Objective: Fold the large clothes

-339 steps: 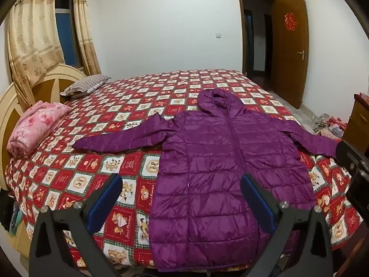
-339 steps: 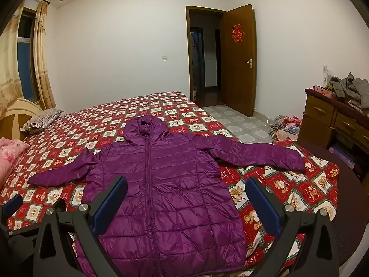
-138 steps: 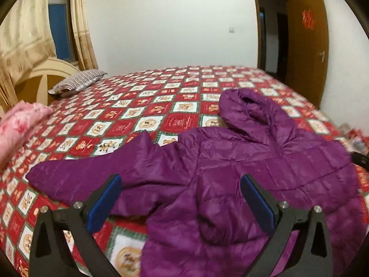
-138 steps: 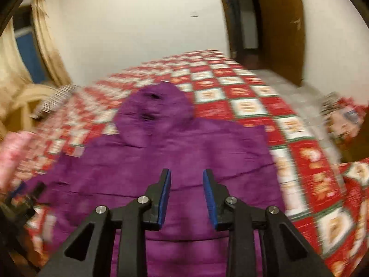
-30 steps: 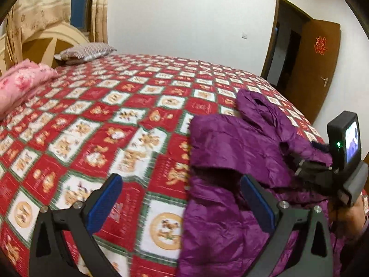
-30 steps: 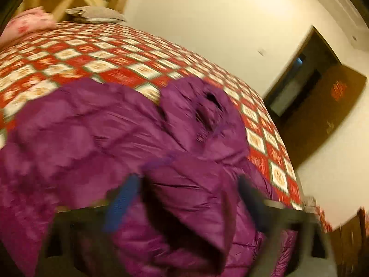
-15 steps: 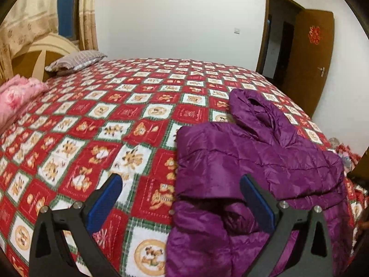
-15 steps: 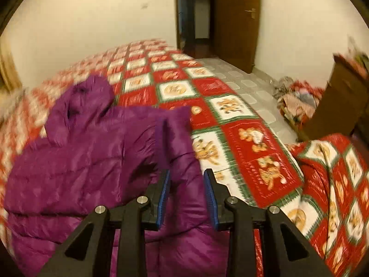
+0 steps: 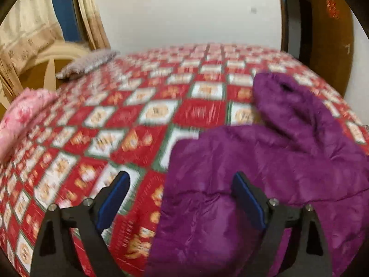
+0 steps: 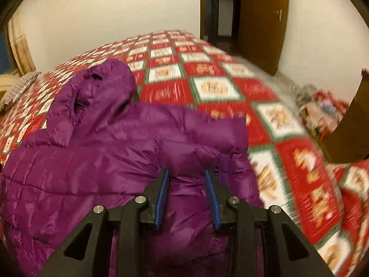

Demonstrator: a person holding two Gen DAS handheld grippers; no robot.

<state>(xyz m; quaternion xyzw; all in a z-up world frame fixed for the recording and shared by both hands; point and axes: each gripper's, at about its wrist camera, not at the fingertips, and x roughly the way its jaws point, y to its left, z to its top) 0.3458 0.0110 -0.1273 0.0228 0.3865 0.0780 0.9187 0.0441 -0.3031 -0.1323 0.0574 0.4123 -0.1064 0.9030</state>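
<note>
Purple quilted hooded jacket (image 9: 265, 173), partly folded, on the bed (image 9: 138, 120).

We record one shiny, puffy purple down jacket lying flat on the bed's red-and-white patterned cover. Its hood (image 10: 101, 85) lies open toward the far side of the bed. We see both sleeves folded in across the body, giving straight side edges; the lower part runs toward the bed's near edge.
</note>
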